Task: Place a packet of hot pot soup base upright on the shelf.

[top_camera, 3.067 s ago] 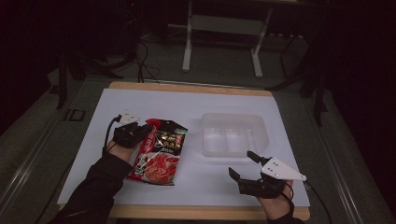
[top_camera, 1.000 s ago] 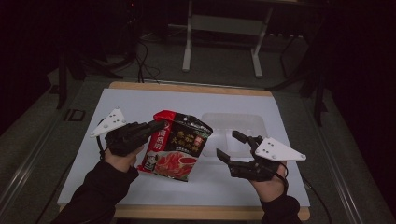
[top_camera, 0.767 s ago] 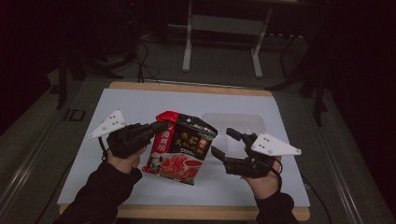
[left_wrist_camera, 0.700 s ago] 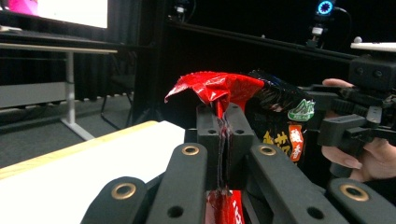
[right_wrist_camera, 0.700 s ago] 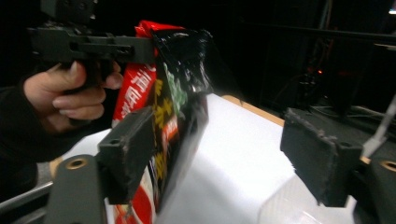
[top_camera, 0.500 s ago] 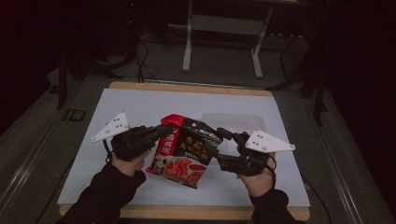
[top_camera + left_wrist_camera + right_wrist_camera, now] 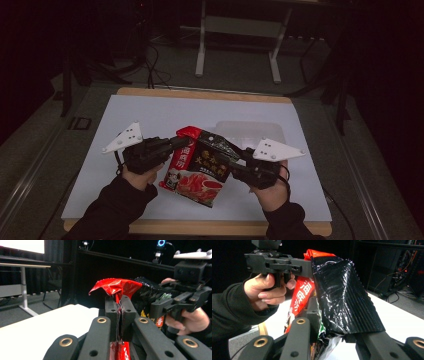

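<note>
At the centre of the high view a red and black snack bag (image 7: pixel 200 162) is held up off the white table (image 7: pixel 150 115) between both tools; the left gripper (image 7: pixel 181 143) pinches the bag's red top corner, jaws pressed tight on the foil; the right gripper (image 7: pixel 227 159) clamps the black edge; a clear tray (image 7: pixel 250 131) lies behind, upper right.

Unreadable Chinese print on snack bag (image 7: pixel 200 167)
</note>
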Demonstrator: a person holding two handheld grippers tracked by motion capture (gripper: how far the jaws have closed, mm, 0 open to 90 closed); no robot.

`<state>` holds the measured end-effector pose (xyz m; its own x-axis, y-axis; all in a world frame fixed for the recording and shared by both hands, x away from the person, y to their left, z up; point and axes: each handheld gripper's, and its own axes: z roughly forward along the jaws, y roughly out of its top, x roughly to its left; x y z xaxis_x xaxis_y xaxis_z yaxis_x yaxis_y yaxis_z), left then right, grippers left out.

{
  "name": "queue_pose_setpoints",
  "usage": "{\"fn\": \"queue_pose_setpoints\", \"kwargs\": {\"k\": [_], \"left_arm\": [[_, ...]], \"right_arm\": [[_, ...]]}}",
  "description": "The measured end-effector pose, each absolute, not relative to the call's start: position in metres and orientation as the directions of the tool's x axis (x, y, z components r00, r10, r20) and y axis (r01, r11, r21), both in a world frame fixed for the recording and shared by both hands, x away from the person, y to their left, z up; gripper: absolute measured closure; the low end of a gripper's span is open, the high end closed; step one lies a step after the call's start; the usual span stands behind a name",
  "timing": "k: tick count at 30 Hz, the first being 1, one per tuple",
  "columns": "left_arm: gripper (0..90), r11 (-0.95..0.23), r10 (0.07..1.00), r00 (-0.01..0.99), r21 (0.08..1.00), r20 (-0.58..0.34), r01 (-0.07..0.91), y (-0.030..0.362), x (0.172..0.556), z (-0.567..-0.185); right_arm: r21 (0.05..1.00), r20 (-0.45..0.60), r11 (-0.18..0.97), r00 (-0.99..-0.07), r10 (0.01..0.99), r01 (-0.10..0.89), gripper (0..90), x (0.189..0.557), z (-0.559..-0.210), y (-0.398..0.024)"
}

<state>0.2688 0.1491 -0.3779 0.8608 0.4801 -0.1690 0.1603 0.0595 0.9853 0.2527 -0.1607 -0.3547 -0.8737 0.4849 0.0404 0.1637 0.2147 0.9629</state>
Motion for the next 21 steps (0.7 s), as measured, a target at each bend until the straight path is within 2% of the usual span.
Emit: {"fn": "queue_pose_setpoints", "kwargs": {"k": [8,12,14,16,17,18,21], "left_arm": [[86.8,0.062,0.468,0.867,0.985,-0.173,0.164,0.15,0.271,-0.376],[83.2,0.05,0.451,0.872,0.98,-0.193,0.191,0.152,0.274,-0.375],[78.0,0.049,0.456,0.868,0.98,-0.194,0.194,0.153,0.275,-0.374],[64.5,0.054,0.454,0.866,0.977,-0.207,0.206,0.155,0.277,-0.373],[59.9,0.055,0.474,0.858,0.979,-0.199,0.196,0.156,0.276,-0.373],[59.2,0.053,0.481,0.856,0.981,-0.191,0.189,0.158,0.276,-0.372],[41.4,0.03,0.494,0.853,0.984,-0.169,0.178,0.162,0.277,-0.372]], "right_arm": [[0.964,0.048,0.201,-0.858,0.512,0.174,75.2,0.253,-0.344,-0.161],[0.965,0.028,0.21,-0.853,0.522,0.16,76.0,0.251,-0.339,-0.16],[0.965,0.031,0.205,-0.85,0.525,0.162,76.2,0.251,-0.337,-0.16],[0.966,0.01,0.213,-0.841,0.541,0.149,76.2,0.249,-0.335,-0.159],[0.965,-0.001,0.22,-0.837,0.547,0.143,76.2,0.249,-0.334,-0.159],[0.966,-0.009,0.221,-0.833,0.553,0.137,76.1,0.249,-0.334,-0.159],[0.967,0.0,0.21,-0.822,0.57,0.146,76.1,0.252,-0.332,-0.164]]}}
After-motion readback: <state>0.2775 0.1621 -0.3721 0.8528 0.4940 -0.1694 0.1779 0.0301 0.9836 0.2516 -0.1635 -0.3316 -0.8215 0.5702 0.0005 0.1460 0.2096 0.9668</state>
